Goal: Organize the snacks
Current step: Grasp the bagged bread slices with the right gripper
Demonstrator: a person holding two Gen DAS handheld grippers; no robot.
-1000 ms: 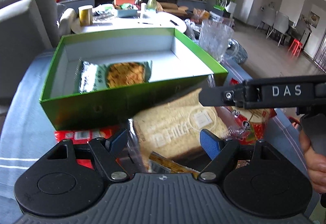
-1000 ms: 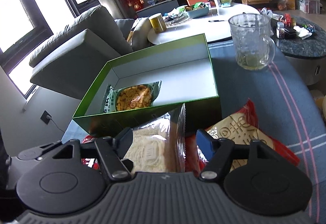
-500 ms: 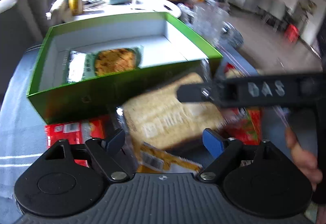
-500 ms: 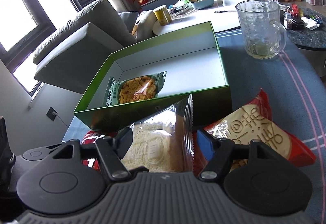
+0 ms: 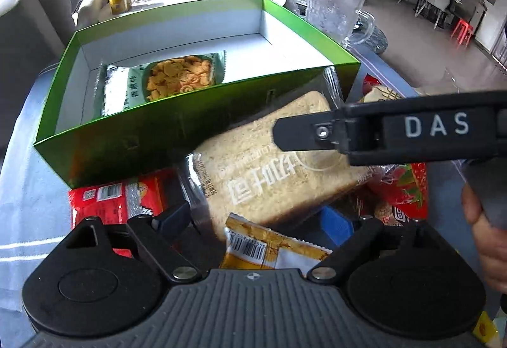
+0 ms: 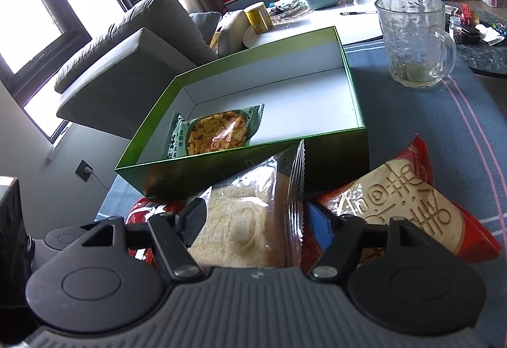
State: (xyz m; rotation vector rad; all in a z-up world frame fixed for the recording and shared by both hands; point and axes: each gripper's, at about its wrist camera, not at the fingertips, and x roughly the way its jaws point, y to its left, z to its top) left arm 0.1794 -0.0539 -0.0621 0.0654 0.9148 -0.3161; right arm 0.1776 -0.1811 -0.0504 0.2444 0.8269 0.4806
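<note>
A clear-wrapped bread pack [image 5: 272,164] hangs in front of the green box [image 5: 142,139], just above the other snacks. My right gripper [image 6: 256,224] is shut on the bread pack [image 6: 247,221]; one of its fingers [image 5: 304,132] crosses the pack from the right in the left wrist view. My left gripper [image 5: 253,219] has its jaws opening wide. The pack's lower end sits between them, and the pads do not press on it. Inside the green box [image 6: 196,177] lies a green cracker packet [image 6: 218,132].
A yellow packet [image 5: 272,248] and a red packet [image 5: 117,196] lie under the bread on the blue cloth. A red biscuit bag [image 6: 408,208] lies right of the box, a glass mug [image 6: 412,41] behind it. A grey sofa [image 6: 126,56] stands at left.
My left gripper's jaws have spread and come off the bread pack, and its view has tipped downward. The right gripper has kept its grip and hardly moved.
</note>
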